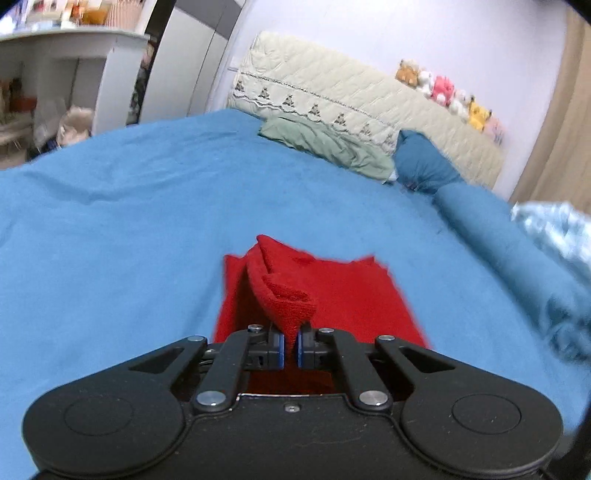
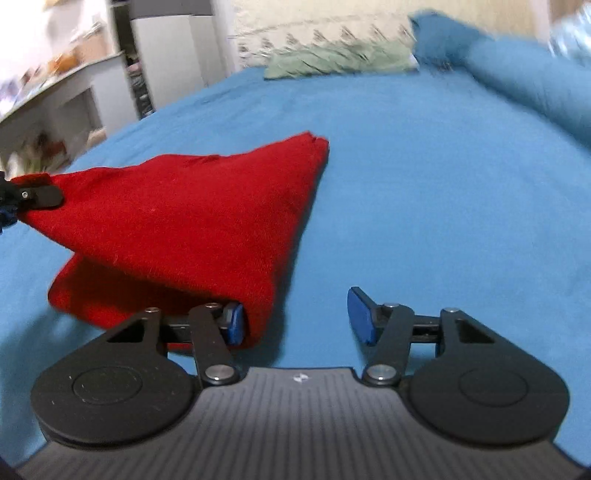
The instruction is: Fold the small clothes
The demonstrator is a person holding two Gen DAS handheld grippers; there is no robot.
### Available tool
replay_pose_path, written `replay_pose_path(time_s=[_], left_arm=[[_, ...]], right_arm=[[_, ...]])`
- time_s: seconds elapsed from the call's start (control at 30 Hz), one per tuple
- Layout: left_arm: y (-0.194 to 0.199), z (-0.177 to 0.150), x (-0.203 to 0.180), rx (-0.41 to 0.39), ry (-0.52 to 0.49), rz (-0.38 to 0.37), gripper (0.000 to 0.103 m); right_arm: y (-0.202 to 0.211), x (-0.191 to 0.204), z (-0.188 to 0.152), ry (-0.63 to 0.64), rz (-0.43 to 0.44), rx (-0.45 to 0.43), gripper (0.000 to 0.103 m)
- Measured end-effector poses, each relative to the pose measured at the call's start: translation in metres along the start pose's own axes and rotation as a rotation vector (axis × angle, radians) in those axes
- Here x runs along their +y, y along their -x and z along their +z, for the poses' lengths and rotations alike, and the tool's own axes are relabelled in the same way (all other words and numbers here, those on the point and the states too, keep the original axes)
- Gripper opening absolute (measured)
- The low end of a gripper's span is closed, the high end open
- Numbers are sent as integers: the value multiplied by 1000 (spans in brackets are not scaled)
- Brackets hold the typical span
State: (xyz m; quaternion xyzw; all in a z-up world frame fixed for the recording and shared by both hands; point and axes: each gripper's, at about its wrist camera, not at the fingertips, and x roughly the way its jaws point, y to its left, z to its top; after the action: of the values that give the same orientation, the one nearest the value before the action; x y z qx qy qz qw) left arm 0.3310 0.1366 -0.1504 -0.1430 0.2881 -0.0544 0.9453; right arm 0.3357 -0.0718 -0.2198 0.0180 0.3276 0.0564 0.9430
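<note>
We hold our left gripper (image 1: pixel 290 345) pinched tight on a raised corner of the red cloth (image 1: pixel 332 295), tilted downward toward it. Our right gripper (image 2: pixel 297 319) stands with its jaws apart at the cloth's near right edge, the left pad (image 2: pixel 234 323) touching the fabric, the right pad (image 2: pixel 360 315) clear of it.

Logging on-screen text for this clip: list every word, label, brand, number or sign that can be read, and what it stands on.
No readable text in either view.
Right gripper body: a small pale emblem behind the jaws, a mark, not letters.
Cream headboard cover: a row of stitched tree-like motifs, decoration only.
Shelf items at upper left: too blurred to tell any labels.
Red cloth, blue bedsheet: no print visible.
</note>
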Motion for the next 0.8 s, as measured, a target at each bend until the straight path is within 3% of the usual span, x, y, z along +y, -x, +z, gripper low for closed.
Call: replay_pose_path(time_s=[0.07,0.13,0.27,0.33,0.5,0.7,0.8], left_arm=[[-7,-22,7,20,6,47,8],[-18,-38,16,36,14,83,25],[-17,-45,24,17,-8,115,36],[-8,-44,24,-4,-50,185,55],[-19,-51,37,84,-75,166,56],[-3,-37,26,63,-84,118,54],[5,-8,14,52,-141,85,63]], right_arm=[[-2,4,-5,75,-5,16,71],[-9,2,-11,85,12,53,71],[-12,-2,-14,84,29,60,71],[-11,-1,-14,102,30,62,71],[-7,-7,-14,104,61,71,73],[4,-19,-2,99,117,125,75],[21,-32,19,65,161,124,77]])
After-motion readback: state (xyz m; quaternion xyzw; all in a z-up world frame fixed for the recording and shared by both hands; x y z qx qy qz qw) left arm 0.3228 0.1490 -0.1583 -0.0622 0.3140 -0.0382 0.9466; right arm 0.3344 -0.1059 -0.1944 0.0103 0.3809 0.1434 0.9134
